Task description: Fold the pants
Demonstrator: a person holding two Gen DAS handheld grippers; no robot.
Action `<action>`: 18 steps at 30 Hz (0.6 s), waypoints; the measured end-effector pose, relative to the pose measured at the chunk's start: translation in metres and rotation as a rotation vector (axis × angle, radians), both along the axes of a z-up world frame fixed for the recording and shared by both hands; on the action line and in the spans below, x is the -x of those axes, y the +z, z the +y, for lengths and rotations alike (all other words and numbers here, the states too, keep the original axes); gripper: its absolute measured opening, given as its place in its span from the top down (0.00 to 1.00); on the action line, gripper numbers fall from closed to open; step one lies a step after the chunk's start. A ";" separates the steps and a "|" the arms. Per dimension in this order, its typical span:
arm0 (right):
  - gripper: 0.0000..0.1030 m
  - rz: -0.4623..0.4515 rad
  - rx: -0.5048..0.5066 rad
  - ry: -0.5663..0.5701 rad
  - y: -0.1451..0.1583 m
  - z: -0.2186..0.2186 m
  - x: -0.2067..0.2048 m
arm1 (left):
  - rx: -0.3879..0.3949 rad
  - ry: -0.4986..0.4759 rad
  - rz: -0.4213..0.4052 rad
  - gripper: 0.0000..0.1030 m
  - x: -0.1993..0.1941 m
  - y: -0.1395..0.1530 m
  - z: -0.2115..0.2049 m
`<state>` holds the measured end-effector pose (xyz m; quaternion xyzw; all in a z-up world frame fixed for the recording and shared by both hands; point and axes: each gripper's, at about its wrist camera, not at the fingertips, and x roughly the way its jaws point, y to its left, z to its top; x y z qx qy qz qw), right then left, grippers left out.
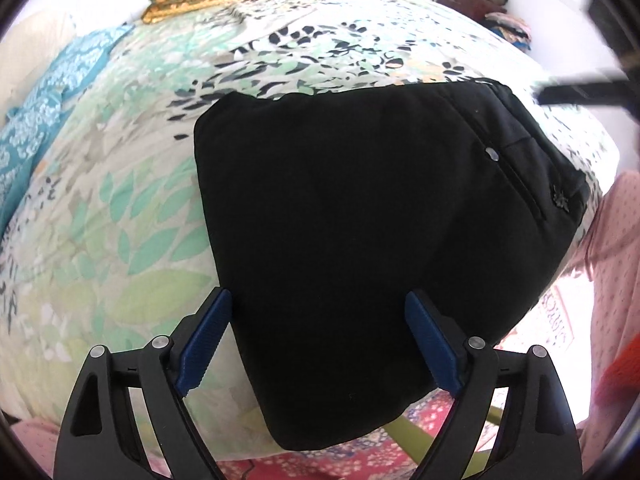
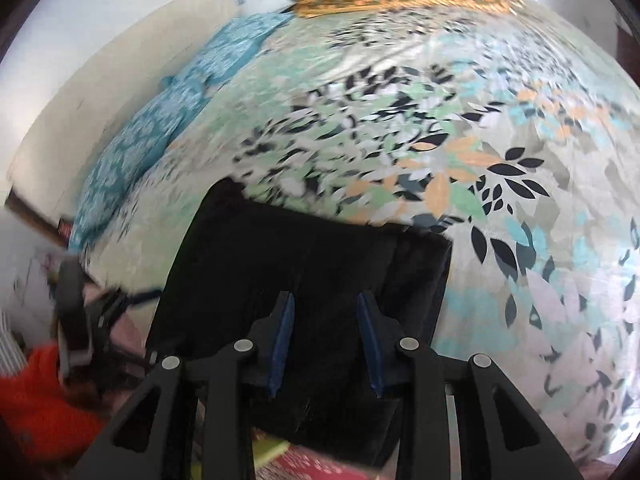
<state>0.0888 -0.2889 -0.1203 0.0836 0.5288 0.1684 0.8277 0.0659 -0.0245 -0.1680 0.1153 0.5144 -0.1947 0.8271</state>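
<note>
Pants (image 1: 352, 216) lie folded into a compact black block at the near corner of the bed (image 1: 120, 208), one end hanging over the edge above a red rug (image 1: 320, 464).

Left gripper (image 1: 318, 340): jaws wide open, empty, hovering over the near end of the block. Right gripper (image 2: 325, 340): jaws parted with a narrow gap, nothing visibly pinched; contact with cloth cannot be confirmed.

Risks, as judged:
- Overhanging end may slide off the bed if nudged.
- Pinching only the top layer would peel the fold open.

Hard to make out:
- Right wrist view is motion-blurred; layer edges unreadable there.
- Black fabric hides layer count; only the pocket button (image 1: 491, 154) and seam show.
- Underside of the overhang is hidden.
</note>
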 end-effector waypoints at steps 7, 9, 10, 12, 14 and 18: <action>0.66 0.058 0.211 0.071 -0.047 0.019 0.060 | -0.005 0.017 0.019 0.12 0.001 -0.001 0.002; 0.66 0.043 0.230 0.066 -0.046 0.022 0.063 | -0.002 0.022 0.024 0.12 0.000 -0.002 0.003; 0.65 0.040 0.240 0.070 -0.045 0.023 0.063 | 0.001 0.025 0.028 0.12 -0.001 -0.002 0.004; 0.62 0.039 0.242 0.073 -0.046 0.024 0.065 | 0.004 0.028 0.032 0.12 -0.001 -0.002 0.005; 0.60 0.036 0.240 0.075 -0.045 0.023 0.066 | 0.002 0.028 0.032 0.12 -0.001 -0.002 0.005; 0.59 0.032 0.238 0.071 -0.046 0.023 0.067 | 0.000 0.030 0.031 0.11 -0.001 -0.002 0.004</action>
